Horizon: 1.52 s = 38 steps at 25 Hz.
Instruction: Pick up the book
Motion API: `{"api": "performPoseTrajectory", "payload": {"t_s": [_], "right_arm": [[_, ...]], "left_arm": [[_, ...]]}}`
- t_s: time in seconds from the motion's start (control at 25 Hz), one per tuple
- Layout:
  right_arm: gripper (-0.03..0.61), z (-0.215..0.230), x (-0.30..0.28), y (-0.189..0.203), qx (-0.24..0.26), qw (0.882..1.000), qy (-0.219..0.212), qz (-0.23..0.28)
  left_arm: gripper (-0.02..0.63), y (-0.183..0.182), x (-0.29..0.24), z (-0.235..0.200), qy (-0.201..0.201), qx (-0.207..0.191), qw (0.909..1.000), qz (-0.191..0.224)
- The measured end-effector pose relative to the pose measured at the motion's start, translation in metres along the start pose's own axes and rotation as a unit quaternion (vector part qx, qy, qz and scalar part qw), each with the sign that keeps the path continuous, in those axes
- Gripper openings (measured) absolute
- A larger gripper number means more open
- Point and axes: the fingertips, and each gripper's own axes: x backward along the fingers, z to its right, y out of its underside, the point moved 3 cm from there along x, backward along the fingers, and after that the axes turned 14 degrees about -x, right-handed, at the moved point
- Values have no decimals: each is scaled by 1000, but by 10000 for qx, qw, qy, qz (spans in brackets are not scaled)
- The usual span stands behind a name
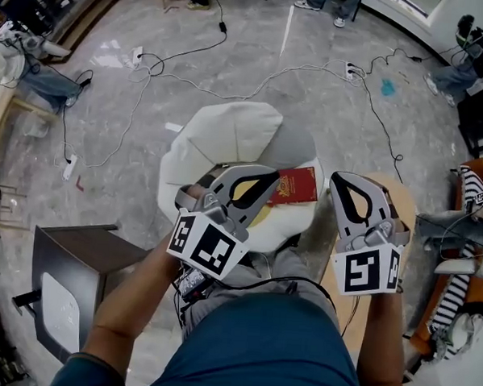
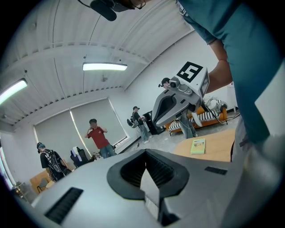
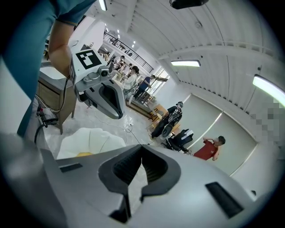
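Note:
A red book lies flat on a white cushion seat, just ahead of my two grippers. In the head view my left gripper is shut and empty, its tip at the book's left edge. My right gripper is also shut and empty, just right of the book, over a round wooden table. The left gripper view shows its own jaws closed, the right gripper beyond, and a yellow-green book on that table. The right gripper view shows closed jaws and the left gripper.
Cables and power strips trail over the grey floor. A dark side table stands at the lower left. An orange sofa with striped cloth sits at the right. Something yellow lies on the cushion under my left gripper. Several people stand farther off.

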Motion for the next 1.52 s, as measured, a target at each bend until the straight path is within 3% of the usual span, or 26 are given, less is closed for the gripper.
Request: {"api": "performPoseTrajectory", "payload": {"t_s": [0.48,0.84,1.2,1.52], "right_arm": [[14,37,-34,70,-130,9990,-391,-148],[14,56,-77,120,-220,9961,-756,-405],[14,62,-137,189,-258,9928,-915,-725],[14,33,-189,256,-582,9852,-1156,-1123]], "left_arm": [[5,23,-83,21,325,226,9982,-456],[6,83,-145,46,532,814,9914,-880],[6,169,-200,81,899,1555,9743,-1359],[12,245,-230,140,1290,2296,9471,-1837]]}}
